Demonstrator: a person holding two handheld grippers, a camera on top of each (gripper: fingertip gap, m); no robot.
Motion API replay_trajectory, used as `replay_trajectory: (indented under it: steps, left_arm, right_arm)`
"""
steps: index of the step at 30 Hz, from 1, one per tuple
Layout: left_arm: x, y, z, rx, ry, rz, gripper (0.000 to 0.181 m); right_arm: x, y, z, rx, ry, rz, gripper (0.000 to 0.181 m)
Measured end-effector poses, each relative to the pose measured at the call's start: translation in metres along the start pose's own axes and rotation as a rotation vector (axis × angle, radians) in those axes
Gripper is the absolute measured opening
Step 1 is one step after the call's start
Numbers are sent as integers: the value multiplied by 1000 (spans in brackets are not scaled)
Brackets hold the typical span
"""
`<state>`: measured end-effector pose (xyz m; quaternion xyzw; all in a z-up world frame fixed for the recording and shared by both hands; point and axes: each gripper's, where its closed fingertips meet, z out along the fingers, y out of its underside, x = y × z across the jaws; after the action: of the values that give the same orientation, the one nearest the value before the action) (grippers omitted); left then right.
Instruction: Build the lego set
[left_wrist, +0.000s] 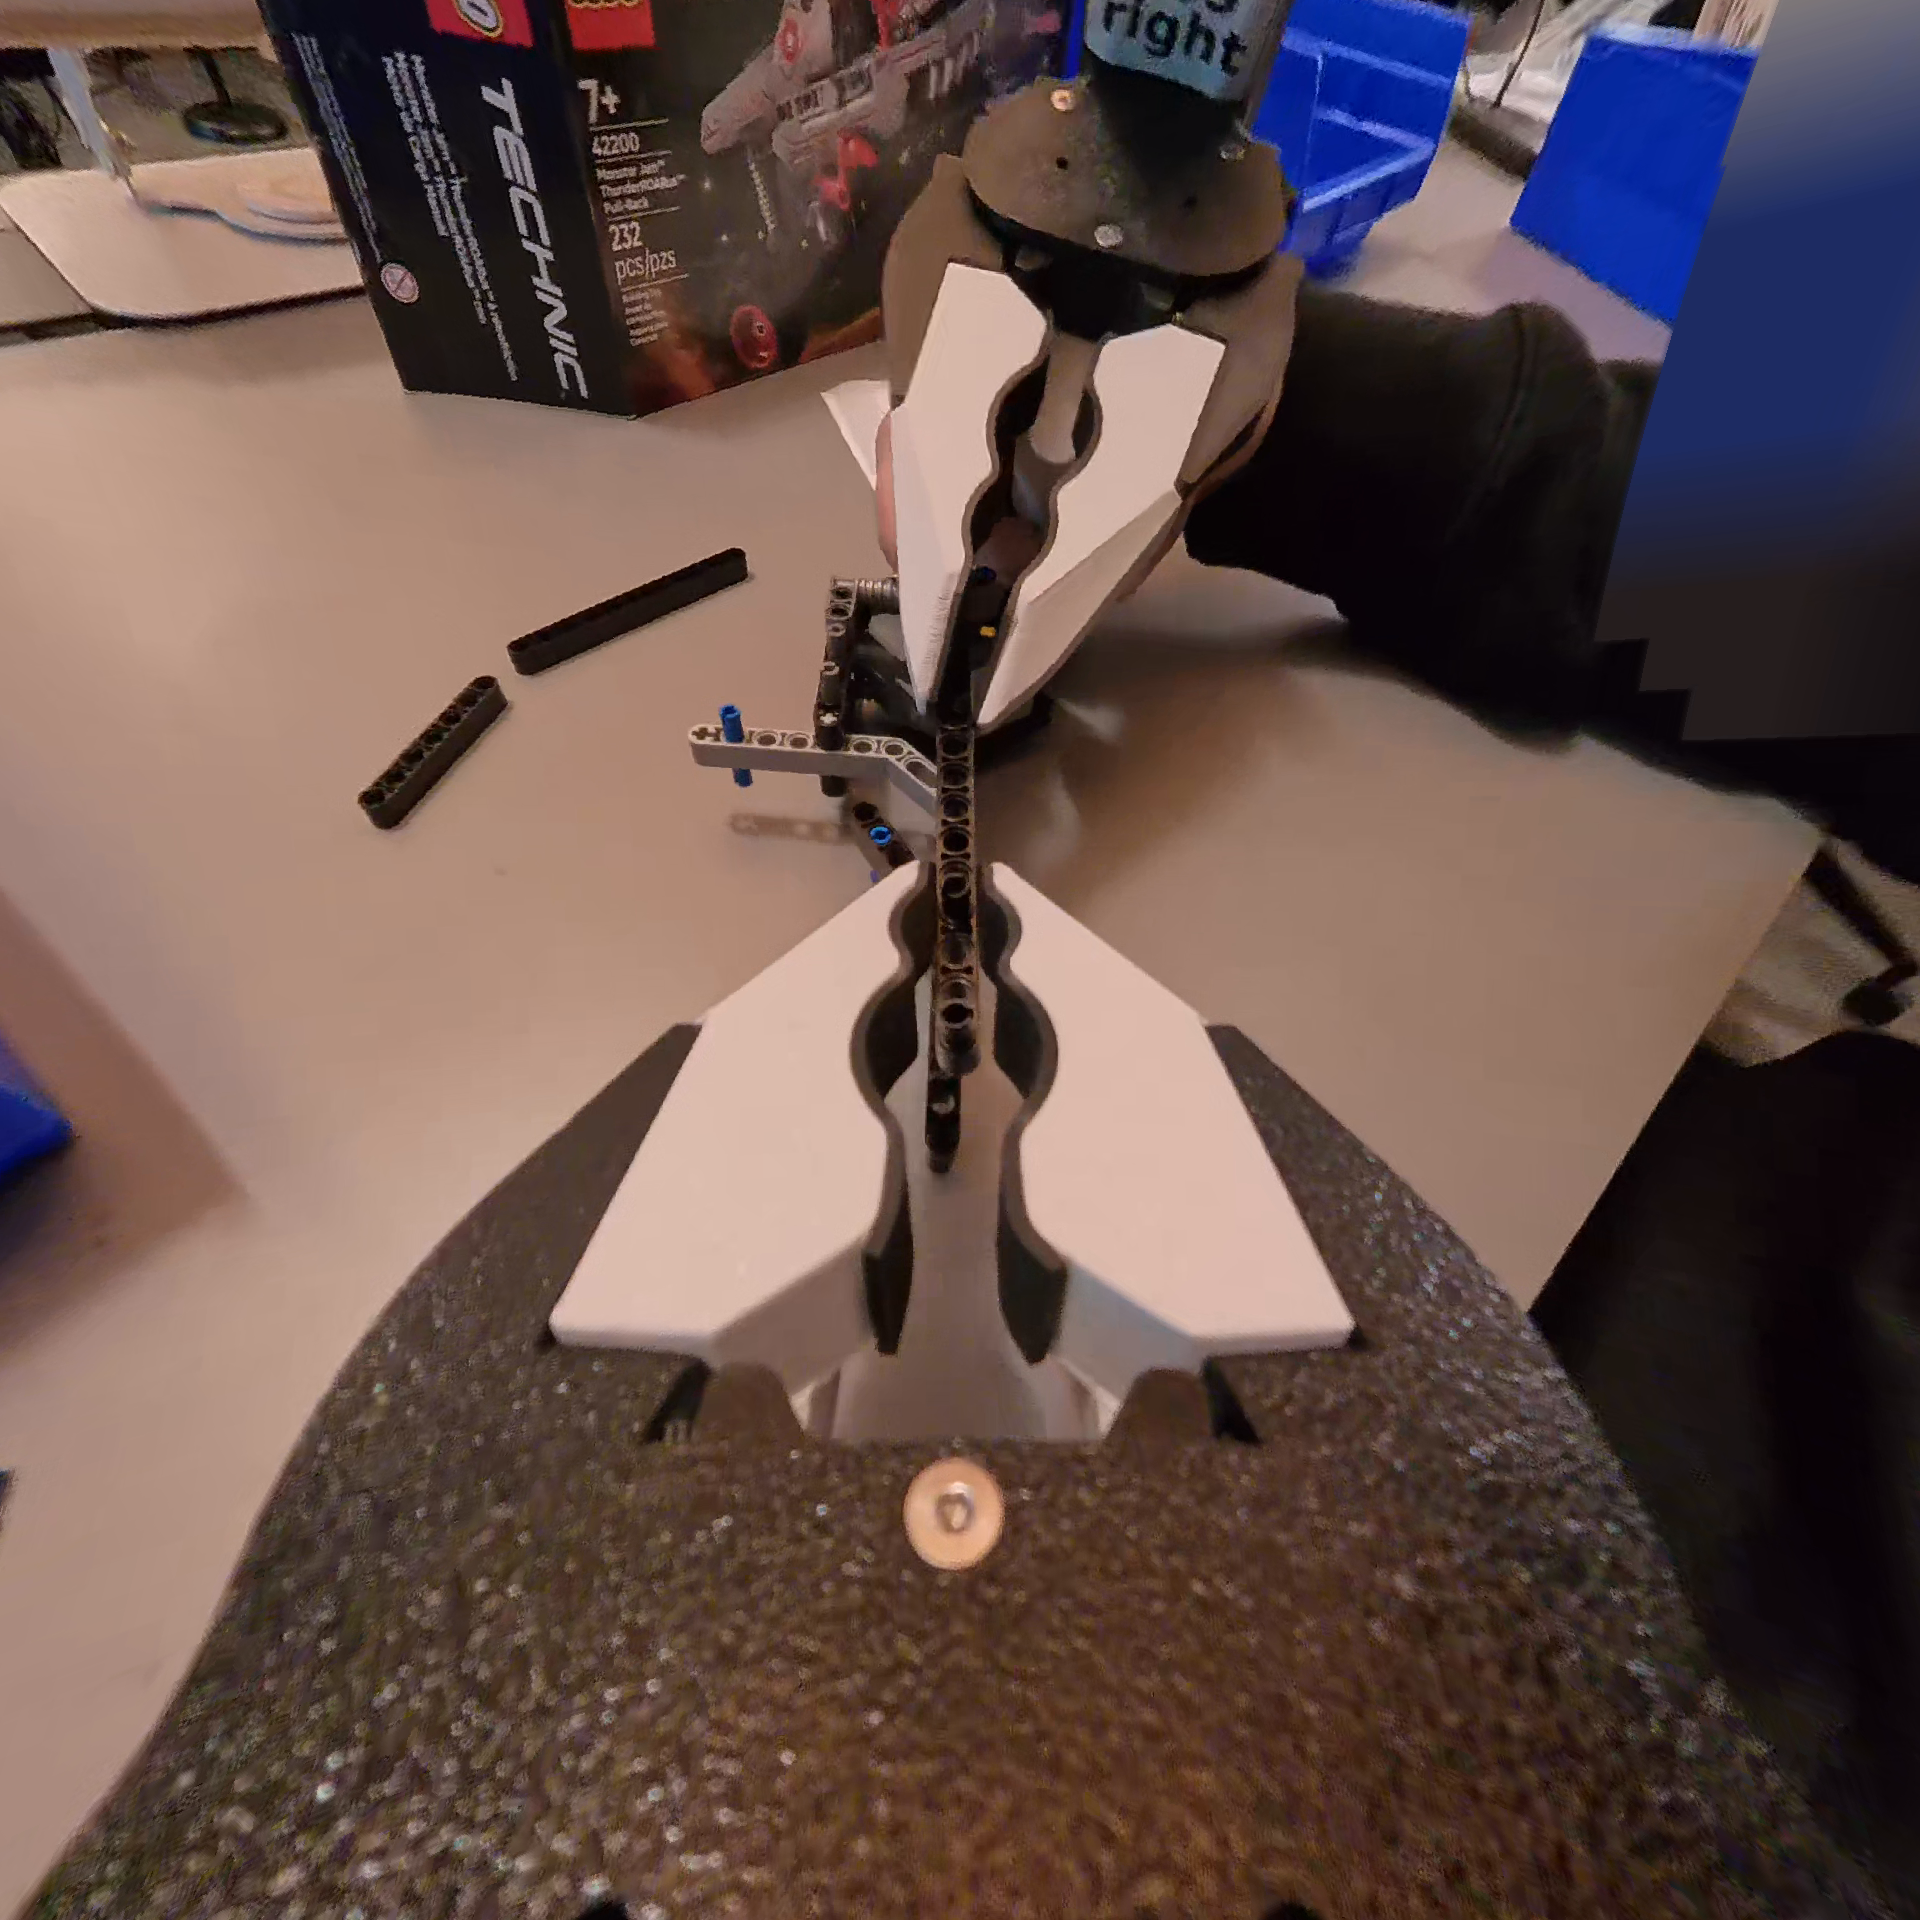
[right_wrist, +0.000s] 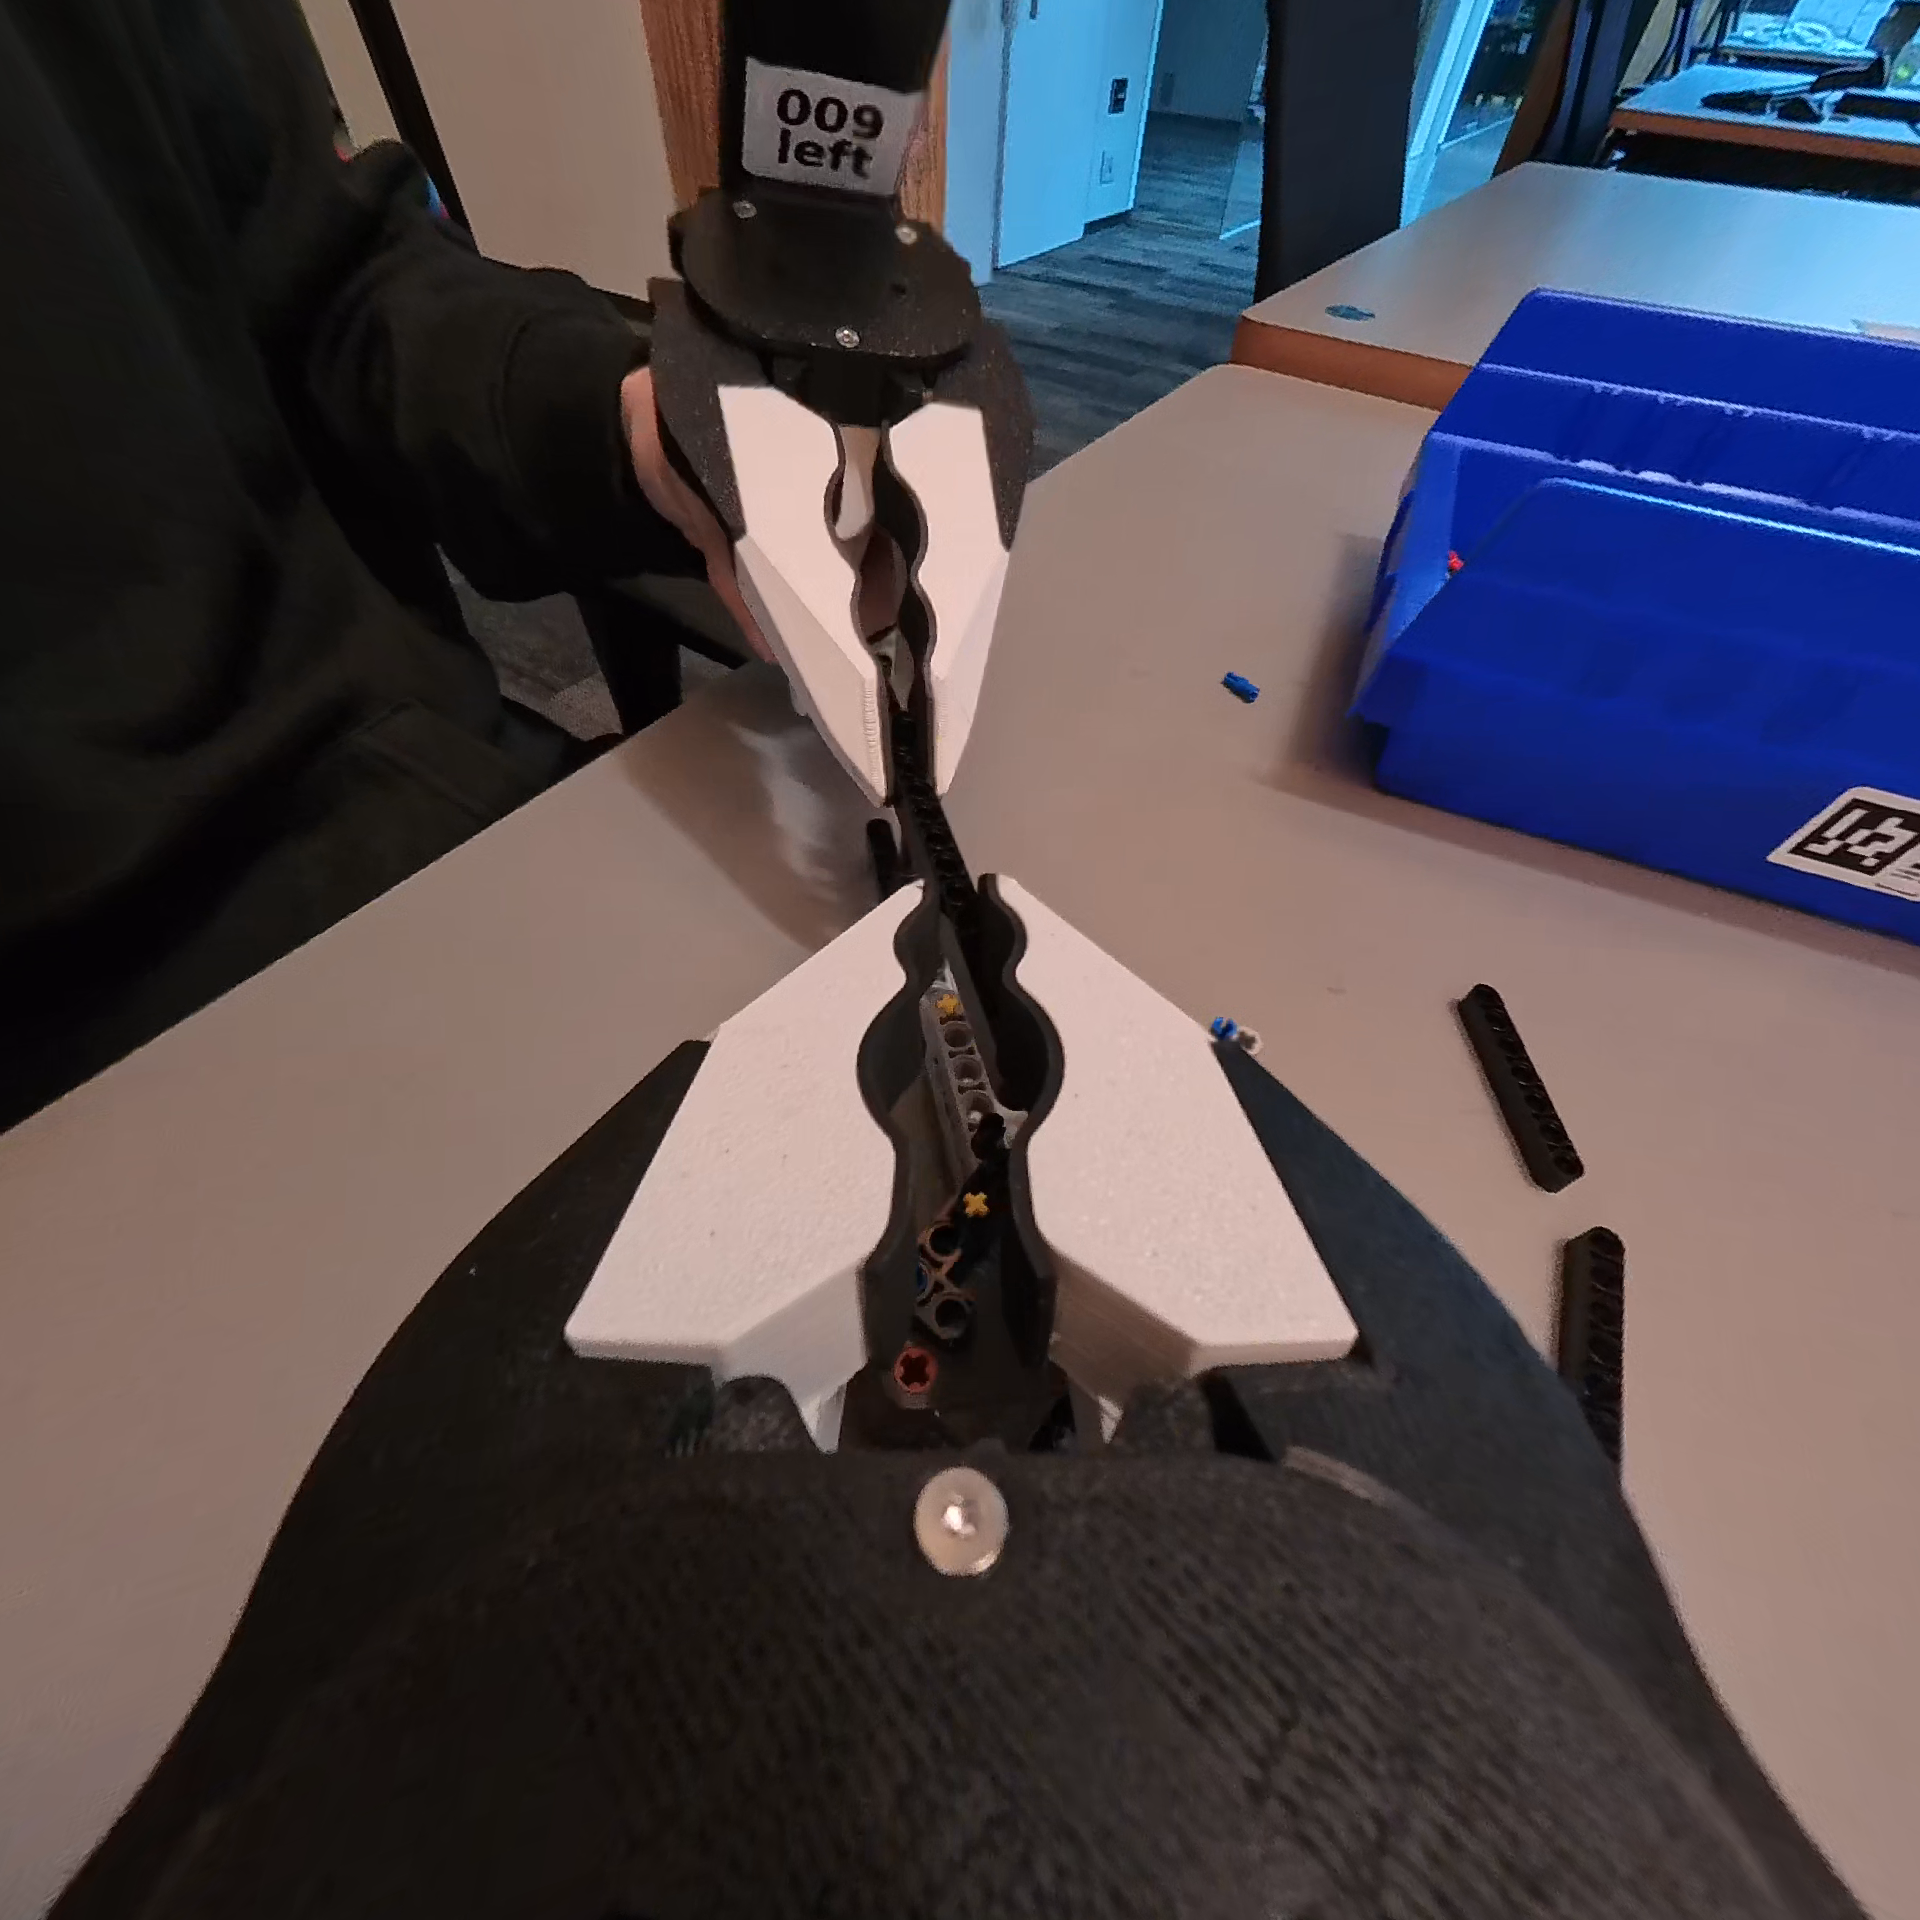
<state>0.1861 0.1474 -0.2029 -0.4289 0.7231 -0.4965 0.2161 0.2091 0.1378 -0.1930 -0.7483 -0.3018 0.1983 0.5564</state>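
**Both tools clamped on one black beam**

While the left tool (left_wrist: 954, 883) grips the near end of a long black Technic beam (left_wrist: 954, 821), the right tool (left_wrist: 961, 707) opposite pinches the assembly (left_wrist: 847, 665) at the beam's far end. Left of both, two loose black beams (left_wrist: 628, 611) lie on the desk (left_wrist: 312, 987), before the set's box (left_wrist: 540, 187).

Blue bin (right_wrist: 1662, 665) cut by edge; beam end (left_wrist: 940, 1132) hid btwn fingers (left_wrist: 748, 1164).
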Motion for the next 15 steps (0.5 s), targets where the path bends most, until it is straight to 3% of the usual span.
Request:
replay_trajectory:
  steps: [15]
  left_arm:
    - [4, -1, 0, 11, -21, 229, 5]
  right_arm:
    - [-7, 1, -2, 8, 28, -63, 4]
